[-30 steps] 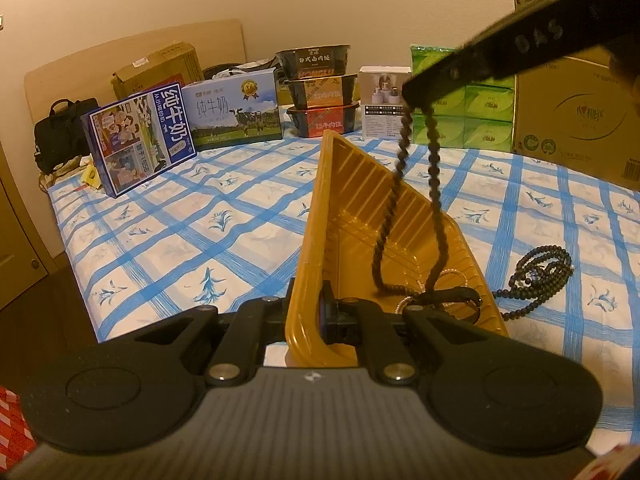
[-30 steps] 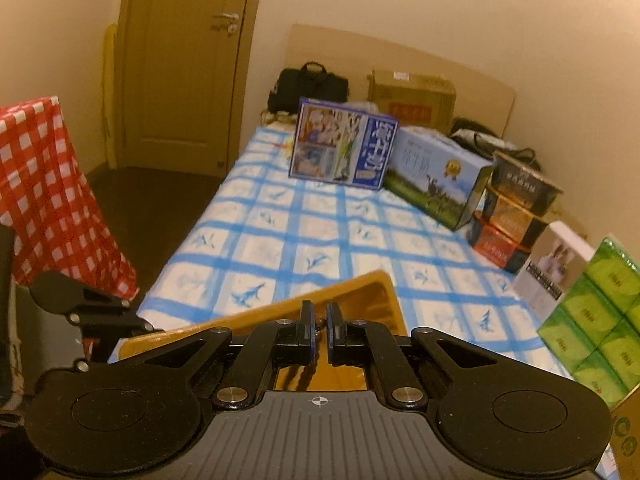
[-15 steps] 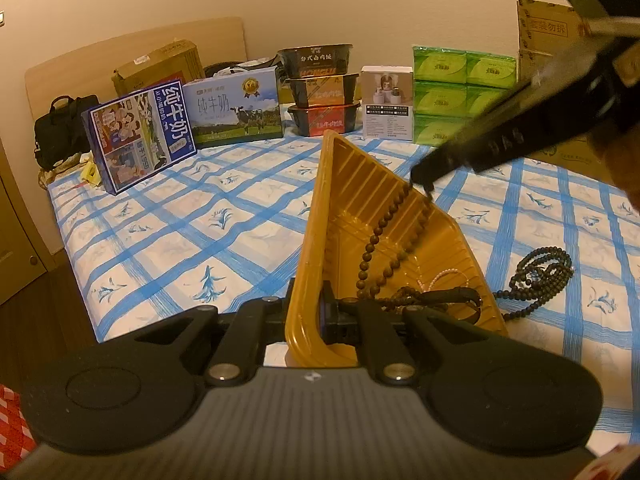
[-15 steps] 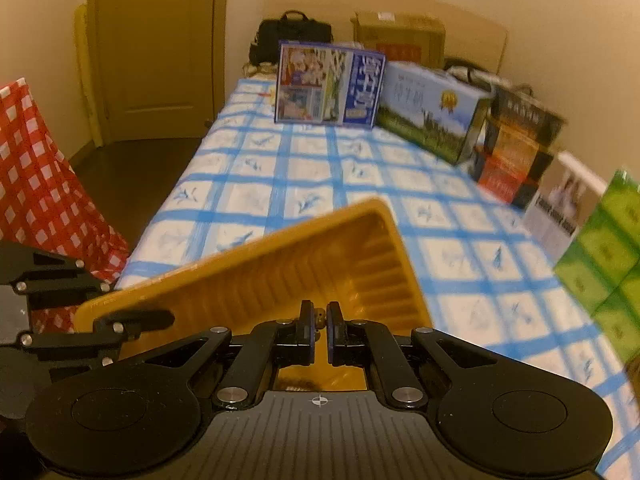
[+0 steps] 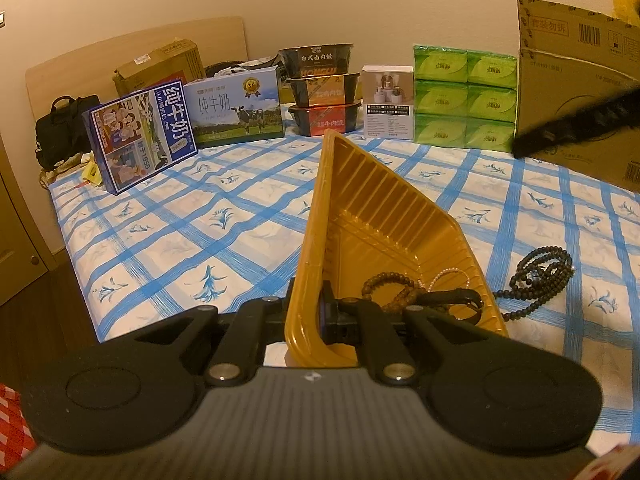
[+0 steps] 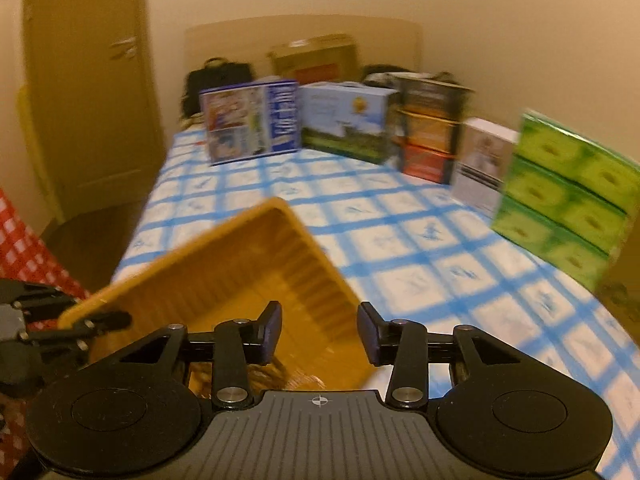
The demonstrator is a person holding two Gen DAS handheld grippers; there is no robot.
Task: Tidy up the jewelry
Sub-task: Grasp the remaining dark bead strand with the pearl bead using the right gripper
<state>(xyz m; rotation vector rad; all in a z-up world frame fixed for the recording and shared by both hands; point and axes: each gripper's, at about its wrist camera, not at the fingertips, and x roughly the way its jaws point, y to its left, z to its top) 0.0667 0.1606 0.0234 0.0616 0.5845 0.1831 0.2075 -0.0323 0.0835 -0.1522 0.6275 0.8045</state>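
Inside the yellow tray: brown bead string, pale pearl strand, black band. Tray wall pinched by left gripper, tilted. Right gripper, jaws just opened, nothing between, above the tray. Dark bead necklace beside the tray on the checked bed.

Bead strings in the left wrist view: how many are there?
2 clearly: a brown bead string inside the yellow tray, and a dark bead string on the bedsheet right of it. More may be hidden.
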